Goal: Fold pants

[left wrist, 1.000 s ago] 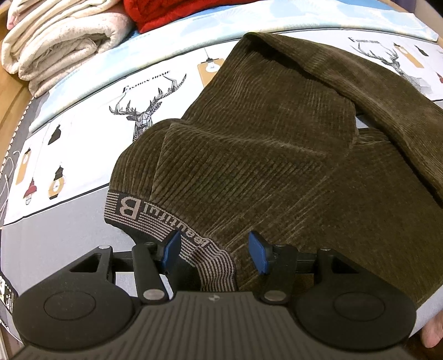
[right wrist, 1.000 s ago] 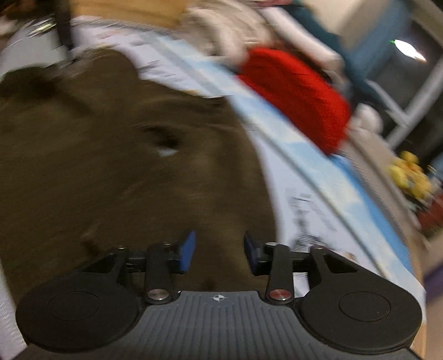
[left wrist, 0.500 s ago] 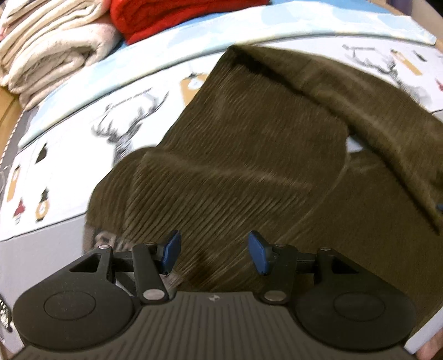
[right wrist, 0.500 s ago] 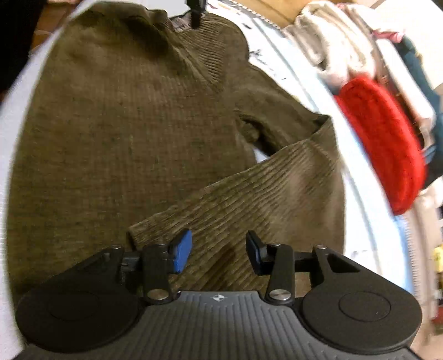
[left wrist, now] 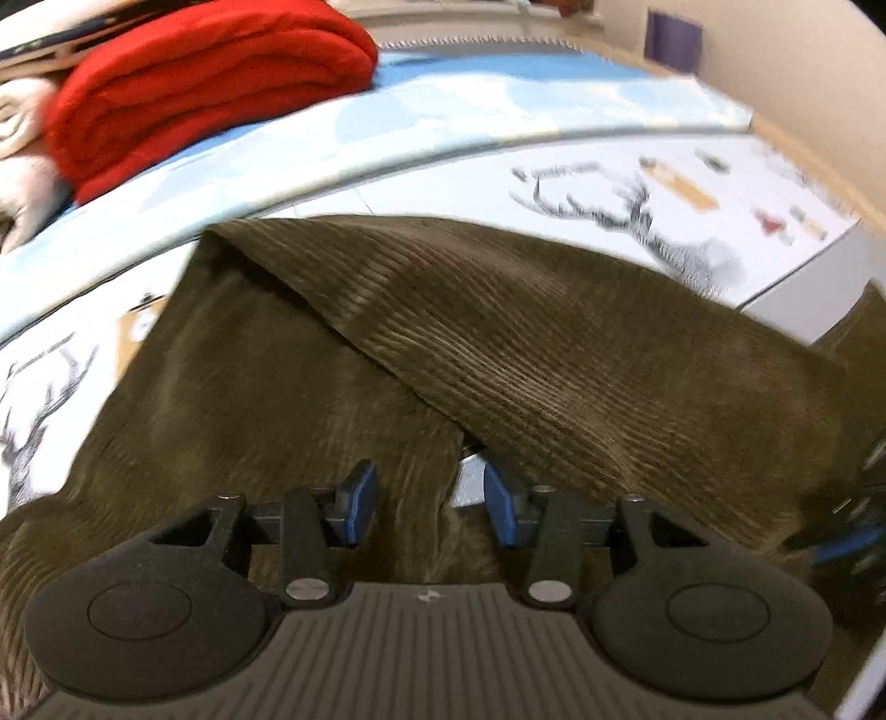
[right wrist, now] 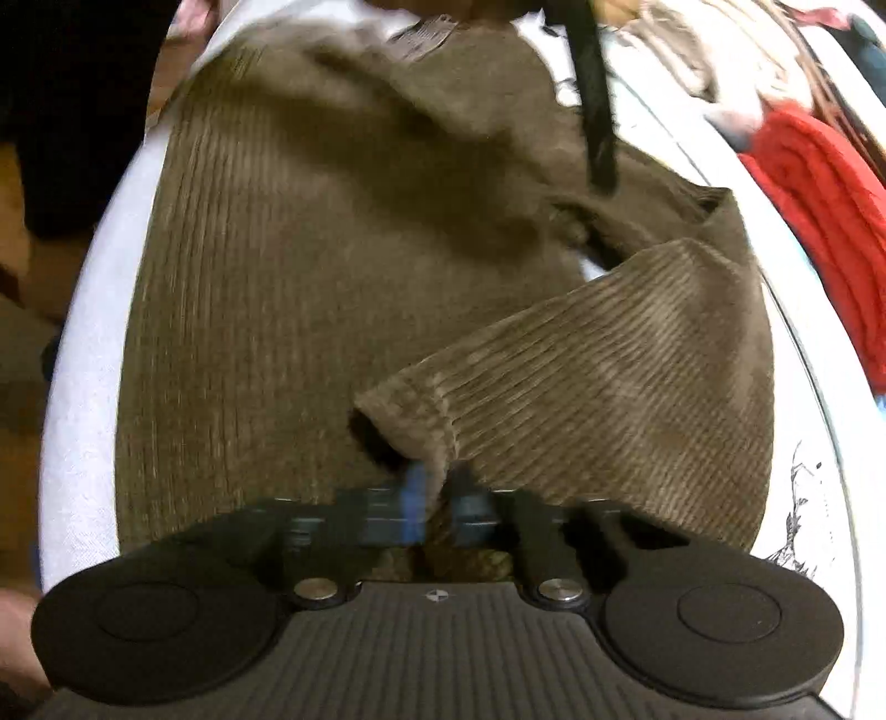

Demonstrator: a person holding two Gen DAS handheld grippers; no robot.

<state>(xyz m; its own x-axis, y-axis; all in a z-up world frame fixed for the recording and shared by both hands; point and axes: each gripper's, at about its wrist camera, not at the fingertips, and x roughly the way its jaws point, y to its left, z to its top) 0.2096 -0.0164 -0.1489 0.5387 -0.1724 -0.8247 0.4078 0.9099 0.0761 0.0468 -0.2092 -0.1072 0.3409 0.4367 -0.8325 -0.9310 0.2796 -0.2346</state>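
Brown corduroy pants (left wrist: pixel 498 343) lie on a printed sheet, one leg folded diagonally over the other. My left gripper (left wrist: pixel 426 501) is open and empty, low over the cloth near the gap between the legs. In the right wrist view the pants (right wrist: pixel 310 288) spread ahead, and the hem of the folded leg (right wrist: pixel 410 410) lies just in front of my right gripper (right wrist: pixel 437 495). Its blue pads are close together on that hem edge, blurred by motion. The waistband (right wrist: pixel 421 39) lies at the far end. The other gripper shows blurred at the left wrist view's right edge (left wrist: pixel 853 531).
The sheet with deer prints (left wrist: pixel 637 205) covers the table. A folded red blanket (left wrist: pixel 210 88) and cream blankets (left wrist: pixel 16 144) are stacked at the back. In the right wrist view the red blanket (right wrist: pixel 825 221) lies to the right, and the table's edge (right wrist: pixel 83 343) to the left.
My left gripper moved away from the waistband, right across the pants toward the leg gap. My right gripper closed onto the hem of the folded leg.
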